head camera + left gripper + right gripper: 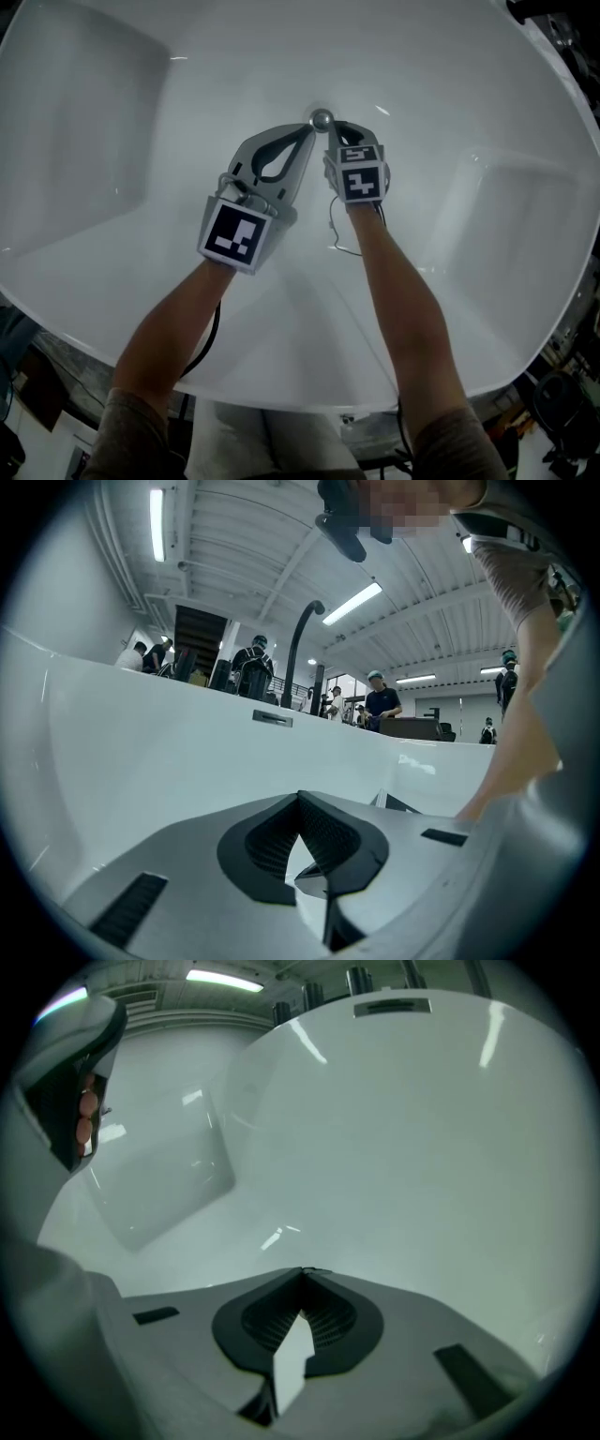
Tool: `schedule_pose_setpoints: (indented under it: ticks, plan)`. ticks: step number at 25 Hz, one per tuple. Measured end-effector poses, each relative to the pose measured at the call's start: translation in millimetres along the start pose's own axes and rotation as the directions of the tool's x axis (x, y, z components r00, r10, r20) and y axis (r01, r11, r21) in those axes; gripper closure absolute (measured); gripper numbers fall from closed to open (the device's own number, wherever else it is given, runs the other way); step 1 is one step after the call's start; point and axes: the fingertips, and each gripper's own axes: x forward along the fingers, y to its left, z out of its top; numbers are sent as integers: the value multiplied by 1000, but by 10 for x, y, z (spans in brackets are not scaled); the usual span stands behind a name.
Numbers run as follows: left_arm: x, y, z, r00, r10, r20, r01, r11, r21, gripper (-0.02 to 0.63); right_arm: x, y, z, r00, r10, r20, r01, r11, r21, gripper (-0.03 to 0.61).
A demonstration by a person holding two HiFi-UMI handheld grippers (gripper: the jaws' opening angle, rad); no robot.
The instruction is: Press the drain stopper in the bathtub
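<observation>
Reaching down into the white bathtub (112, 141) with both arms, seen from above.

At left: left hand-held gripper (305, 132), jaws closed tip to tip with nothing between them, as confirmed in the left gripper view; marker cube (234, 234) at the wrist end; nose angled inward toward the low point of the tub floor.

At centre: drain stopper (322, 119), a small chrome dome on the tub floor, flanked by both noses. Just beside or touching them; contact not resolvable from above. Not visible in either gripper view, being hidden below the jaws.

At right: right hand-held gripper (335, 132), likewise closed and empty, nose just below and right of the stopper; only bare tub wall ahead in the right gripper view.

Progress, as a judgement: approach apparently complete, both noses at the stopper. Press itself not shown as done; raised or seated state of the dome impossible to tell. Left to do: bearing down on the dome with a closed nose, then lifting clear.
</observation>
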Motion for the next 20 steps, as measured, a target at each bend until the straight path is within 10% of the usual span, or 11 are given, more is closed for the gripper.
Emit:
schedule_pose_setpoints:
  ticks: [20]
  plan:
    - [-910, -774, 1766, 999, 20, 25, -21, 1000, 16, 611, -2178, 380, 1158, 990, 10, 141, -17, 999, 50, 580]
